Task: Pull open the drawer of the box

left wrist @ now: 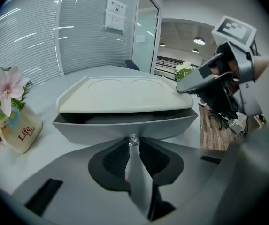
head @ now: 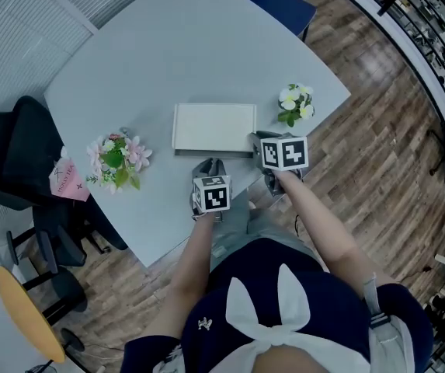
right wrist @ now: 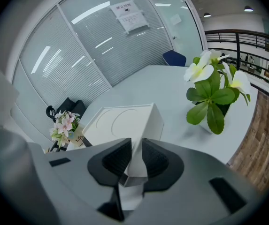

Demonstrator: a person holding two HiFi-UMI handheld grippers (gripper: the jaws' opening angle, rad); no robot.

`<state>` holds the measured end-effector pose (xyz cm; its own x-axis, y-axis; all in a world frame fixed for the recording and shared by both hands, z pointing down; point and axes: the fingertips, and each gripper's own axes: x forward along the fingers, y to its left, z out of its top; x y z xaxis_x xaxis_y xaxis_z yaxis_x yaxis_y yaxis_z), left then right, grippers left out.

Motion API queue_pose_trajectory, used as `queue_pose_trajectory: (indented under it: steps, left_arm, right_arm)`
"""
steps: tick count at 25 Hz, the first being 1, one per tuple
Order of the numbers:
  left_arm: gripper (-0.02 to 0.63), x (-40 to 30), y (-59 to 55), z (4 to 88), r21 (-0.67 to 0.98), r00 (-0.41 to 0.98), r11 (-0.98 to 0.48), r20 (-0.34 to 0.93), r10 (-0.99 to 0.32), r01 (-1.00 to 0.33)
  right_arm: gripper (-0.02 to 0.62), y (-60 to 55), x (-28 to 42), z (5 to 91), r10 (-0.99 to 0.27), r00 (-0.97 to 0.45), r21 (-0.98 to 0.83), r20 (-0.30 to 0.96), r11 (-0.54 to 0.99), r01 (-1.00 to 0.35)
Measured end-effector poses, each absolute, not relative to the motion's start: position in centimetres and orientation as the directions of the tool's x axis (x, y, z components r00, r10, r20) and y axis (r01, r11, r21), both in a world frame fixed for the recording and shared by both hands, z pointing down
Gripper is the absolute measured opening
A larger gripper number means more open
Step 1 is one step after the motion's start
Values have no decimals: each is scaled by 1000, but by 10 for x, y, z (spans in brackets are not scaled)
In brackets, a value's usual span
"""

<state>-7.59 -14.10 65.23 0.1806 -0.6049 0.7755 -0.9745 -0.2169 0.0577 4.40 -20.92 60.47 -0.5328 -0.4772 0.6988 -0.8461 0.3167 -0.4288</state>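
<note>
The left gripper [left wrist: 133,148] is clenched on the small clear knob [left wrist: 134,139] at the middle of the grey drawer [left wrist: 125,124]. The drawer stands a little way out of the near side of the box [left wrist: 125,93], with a dark gap showing under the cream top. Just to the right, the right gripper [right wrist: 133,159] is clamped on the box's near right corner, its pads pressing either side of the white edge.

The box lies about mid-table on a pale grey table [head: 168,61] with rounded corners. To its left, well apart, stands a bunch of pink flowers [head: 117,160] in a cream pot printed with the word "Life" twice over. Off the box's far right corner is a white-flowered plant [head: 296,103] with broad green leaves. A pink card [head: 68,181] sits at the table's left edge, its writing too small to read.

A black office chair [head: 20,162] is drawn up on the left, and a blue chair [head: 284,6] stands at the far side. The floor [head: 377,177] is brown wood planks, with a round yellow stool [head: 24,313] near left. Beyond the table runs a glass wall with blinds, carrying white paper notices [left wrist: 115,14] whose print I cannot read. A black railing [right wrist: 247,43] crosses on the right.
</note>
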Motion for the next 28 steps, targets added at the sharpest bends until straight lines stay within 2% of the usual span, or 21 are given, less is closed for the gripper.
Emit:
queue_pose_trajectory:
  steps: [28]
  left_arm:
    - [78,-78,-117,652,81,203,-221,761,-615,-972]
  right_arm:
    - [69,-211,45,605,-473,-504,-408,723,298,-863]
